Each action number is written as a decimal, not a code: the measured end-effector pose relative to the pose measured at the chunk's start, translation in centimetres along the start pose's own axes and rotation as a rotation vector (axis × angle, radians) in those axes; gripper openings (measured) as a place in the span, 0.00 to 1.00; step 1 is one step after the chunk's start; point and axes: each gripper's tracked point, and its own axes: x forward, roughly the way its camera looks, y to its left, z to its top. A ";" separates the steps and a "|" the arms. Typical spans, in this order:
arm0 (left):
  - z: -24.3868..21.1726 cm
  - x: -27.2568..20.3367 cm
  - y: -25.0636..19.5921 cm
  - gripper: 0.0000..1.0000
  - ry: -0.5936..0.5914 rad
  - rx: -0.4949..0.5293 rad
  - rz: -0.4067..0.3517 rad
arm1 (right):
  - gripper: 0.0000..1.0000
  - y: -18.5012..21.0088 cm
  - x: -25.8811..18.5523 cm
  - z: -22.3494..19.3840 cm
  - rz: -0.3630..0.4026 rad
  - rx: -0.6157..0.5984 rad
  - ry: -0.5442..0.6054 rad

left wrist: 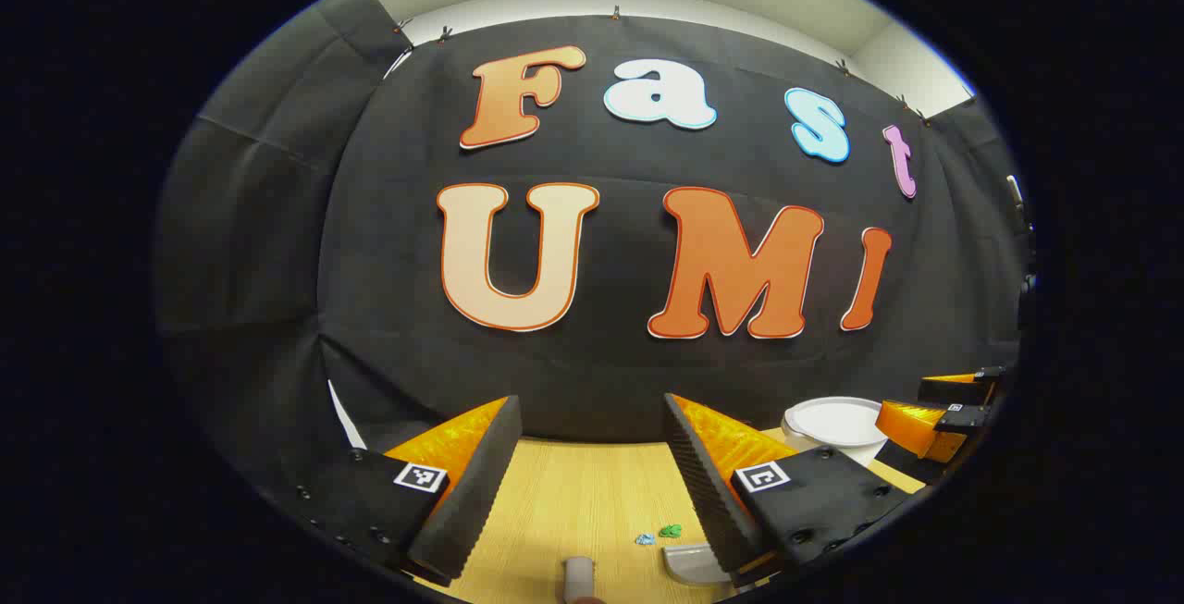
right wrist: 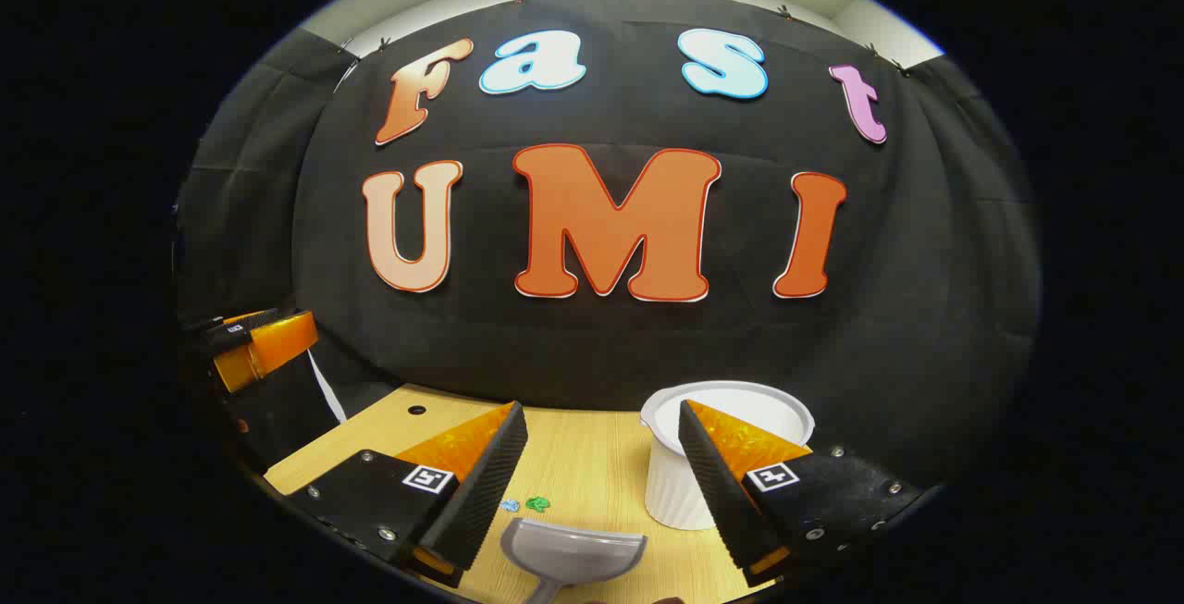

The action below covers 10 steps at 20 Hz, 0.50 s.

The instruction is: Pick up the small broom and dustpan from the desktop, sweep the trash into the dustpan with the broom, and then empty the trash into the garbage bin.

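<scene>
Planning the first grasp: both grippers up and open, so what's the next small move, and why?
Probably lower the right gripper onto the grey dustpan just below its open fingers. Both grippers are empty, the left gripper also open above the wooden desktop. The trash bits lie just beyond the dustpan, the white bin to the right.

Open claw (right wrist: 601,484) above dustpan (right wrist: 573,553), white bin (right wrist: 680,484) beside

The grey dustpan (right wrist: 573,553) lies flat on the wooden desktop (right wrist: 592,465), mouth toward the back wall. Two small scraps of trash (right wrist: 527,503), one blue and one green, sit just beyond its mouth, apart from it. The white ribbed bin (right wrist: 689,470) stands upright to its right, near the wall.
</scene>
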 end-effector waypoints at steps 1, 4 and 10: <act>0.1 0.1 -0.3 0.98 -0.002 0.001 0.004 | 0.99 -0.1 0.0 -0.2 0.006 0.001 0.004; 0.1 0.2 -0.6 0.98 -0.006 0.001 0.019 | 0.99 -0.9 0.4 -0.9 0.007 -0.002 0.029; -0.3 0.2 -1.4 0.98 -0.009 0.018 0.055 | 0.99 -1.8 0.8 -1.9 0.034 0.001 0.048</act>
